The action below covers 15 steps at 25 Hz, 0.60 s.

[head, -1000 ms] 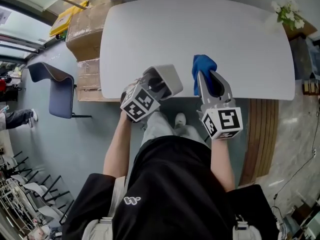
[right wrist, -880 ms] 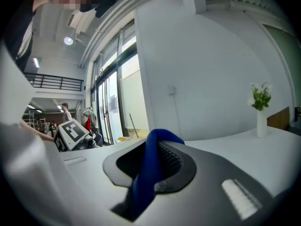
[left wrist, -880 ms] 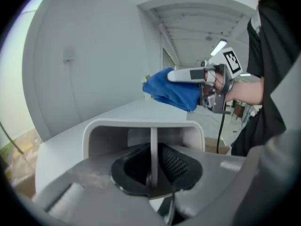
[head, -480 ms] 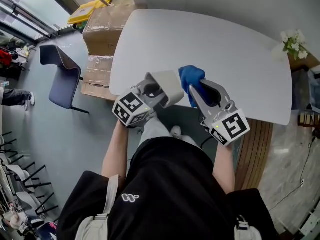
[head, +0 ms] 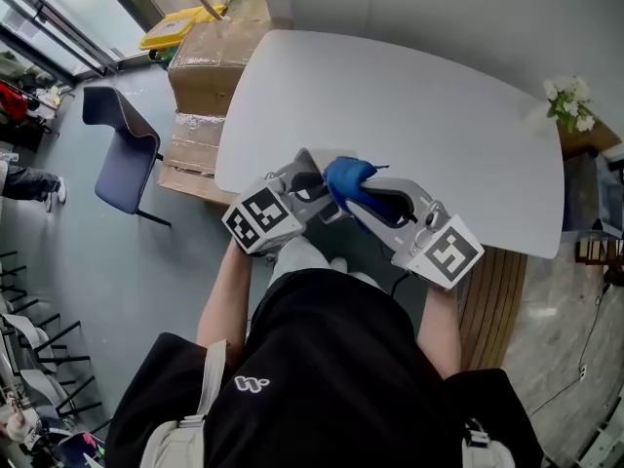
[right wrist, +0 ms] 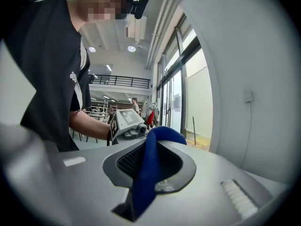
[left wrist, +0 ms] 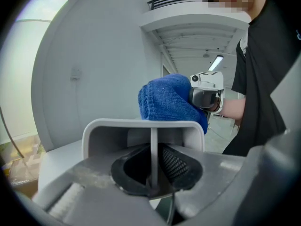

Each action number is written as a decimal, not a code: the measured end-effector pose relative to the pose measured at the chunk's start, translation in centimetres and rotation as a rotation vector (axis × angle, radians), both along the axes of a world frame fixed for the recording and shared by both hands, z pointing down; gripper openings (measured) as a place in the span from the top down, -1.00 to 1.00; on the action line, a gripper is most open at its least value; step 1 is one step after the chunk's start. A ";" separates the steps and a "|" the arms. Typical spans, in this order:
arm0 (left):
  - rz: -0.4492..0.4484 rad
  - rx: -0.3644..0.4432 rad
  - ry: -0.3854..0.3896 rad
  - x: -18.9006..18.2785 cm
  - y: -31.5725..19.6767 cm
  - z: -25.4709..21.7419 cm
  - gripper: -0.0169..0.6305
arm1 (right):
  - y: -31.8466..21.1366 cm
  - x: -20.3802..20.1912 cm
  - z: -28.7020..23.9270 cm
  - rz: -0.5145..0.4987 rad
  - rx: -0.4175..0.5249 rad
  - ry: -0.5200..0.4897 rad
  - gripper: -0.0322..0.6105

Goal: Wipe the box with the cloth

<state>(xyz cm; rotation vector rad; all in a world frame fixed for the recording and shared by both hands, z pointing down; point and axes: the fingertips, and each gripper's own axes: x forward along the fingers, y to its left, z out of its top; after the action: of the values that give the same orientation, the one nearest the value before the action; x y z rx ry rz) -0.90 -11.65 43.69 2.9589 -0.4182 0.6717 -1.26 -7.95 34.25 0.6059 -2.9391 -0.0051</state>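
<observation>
- Head view: the left gripper (head: 304, 185) and the right gripper (head: 359, 199) are held close together over the near edge of the white table (head: 409, 105), their tips angled toward each other.
- Container: one light grey box (left wrist: 96, 135), held off the table by the left gripper.
- Left gripper view: the jaws are clamped on a thin upright panel of the box, with one pad on each face of it. The box rim arches over both pads.
- Box contents: the hollow on each side of the panel shows bare grey walls, and the gripper pads sit in front of them.
- Right gripper view: the jaws are clenched on a fold of the blue cloth (right wrist: 149, 168), which runs up between the pads and loops over their tips.
- Cloth position: the bunched end rests against the far top rim of the box, touching it.
- Count of task items: one box, one cloth, two grippers.
- Count of surroundings: two cardboard cartons (head: 219, 47) beside the table's far left corner, one chair (head: 117, 144) left of the table, one bunch of white flowers (head: 567, 100) at the table's right edge.
</observation>
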 end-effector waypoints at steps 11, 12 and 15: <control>0.102 0.072 -0.104 1.9 2.9 -0.7 0.77 | 0.6 -0.6 -0.5 -0.038 0.009 0.005 0.73; 0.107 0.075 -0.115 1.9 3.0 -0.5 0.77 | 0.6 -0.8 -0.4 -0.040 0.012 0.012 0.73; 0.120 0.067 -0.148 1.8 3.8 0.2 0.77 | 0.4 -1.1 -0.3 -0.032 0.011 0.027 0.73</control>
<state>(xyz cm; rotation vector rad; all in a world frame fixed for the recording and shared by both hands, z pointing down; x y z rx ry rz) 0.93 -7.84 43.90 3.0276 -0.2796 0.9122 -2.37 -7.51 33.91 0.5564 -2.9240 -0.0322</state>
